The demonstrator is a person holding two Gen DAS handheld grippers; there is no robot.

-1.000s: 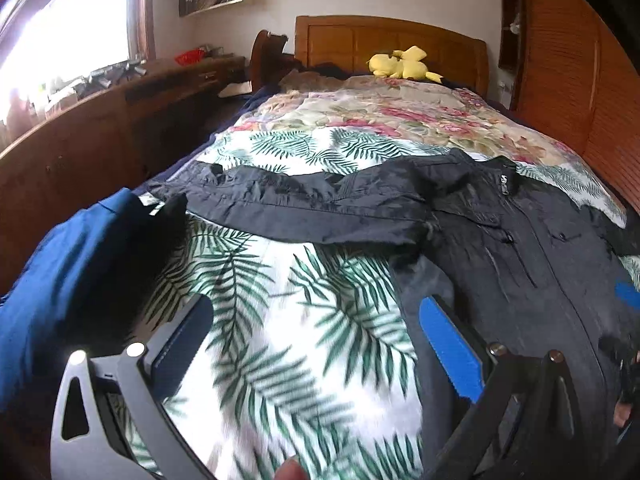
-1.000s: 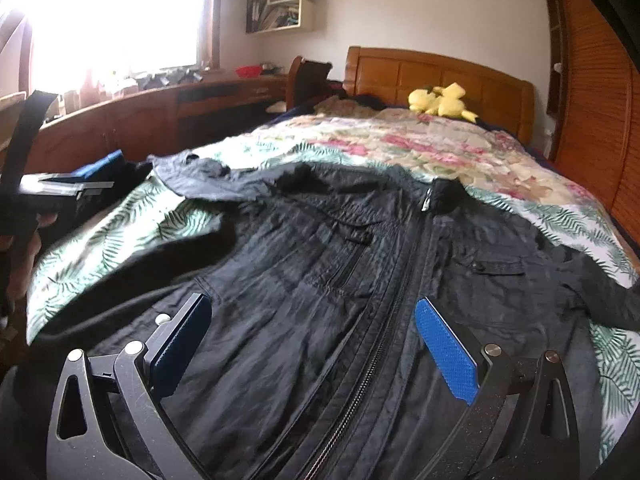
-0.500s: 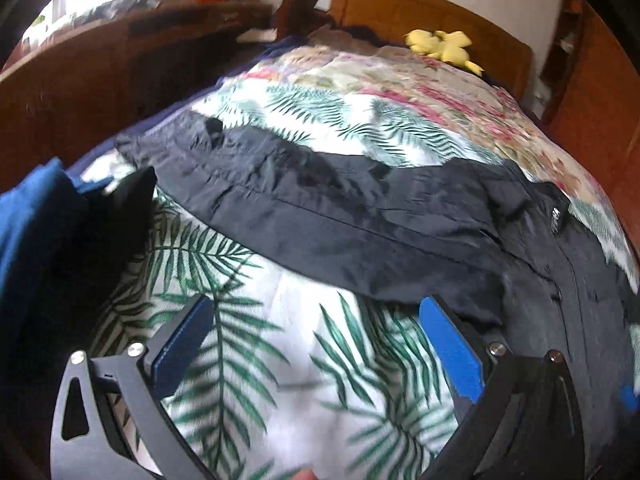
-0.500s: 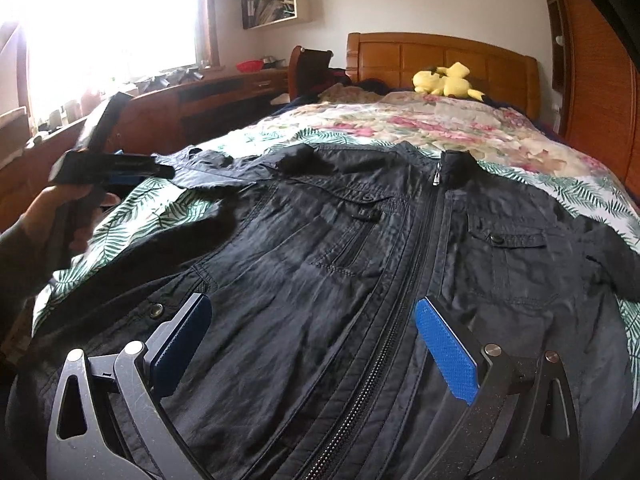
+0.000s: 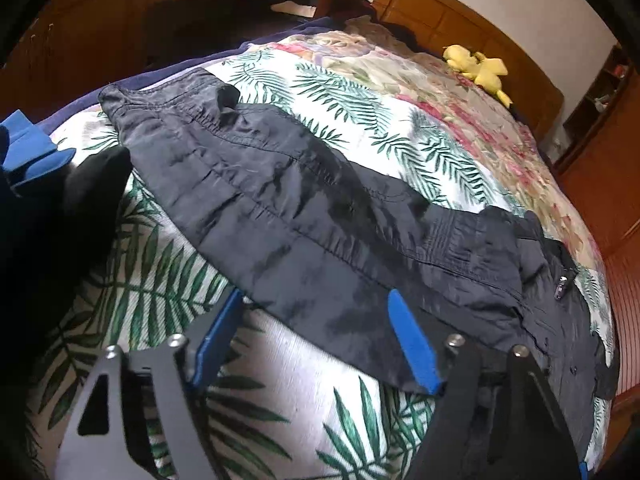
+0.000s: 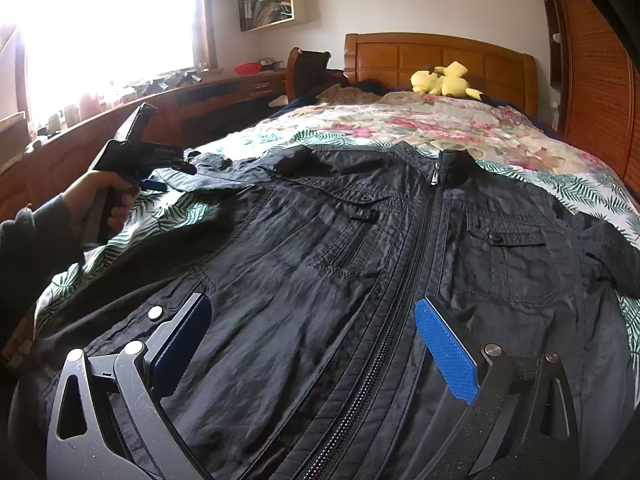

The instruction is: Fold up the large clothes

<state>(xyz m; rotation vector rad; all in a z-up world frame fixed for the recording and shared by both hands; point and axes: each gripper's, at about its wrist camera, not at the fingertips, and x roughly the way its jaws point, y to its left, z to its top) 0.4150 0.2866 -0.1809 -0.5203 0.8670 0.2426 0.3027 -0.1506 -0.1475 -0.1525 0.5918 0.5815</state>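
Since a second ago my left gripper has swung over and tipped down onto the sleeve; earlier it looked along the bed with the sleeve further off. Its jaws, fully spread then, are now closing. The lower edge of the sleeve lies between the blue pads, but the pads are not yet pressing on it. My right gripper has barely shifted: jaws wide apart, hovering over the jacket's lower front, gripping nothing.

Near: black jacket lies front-up on the leaf-print bedspread, zip closed. In the right wrist view the zip runs from the hem by my gripper away to the collar, so the body's long axis points toward the headboard, collar end far.

Left side: the sleeve lies spread out flat from the shoulder, its long axis across the bed, cuff reaching the bed's edge. My left hand holds its tool there, just over the sleeve.

Right side: the other sleeve trails toward the opposite edge.

Far: floral quilt, then a yellow plush toy against the headboard.
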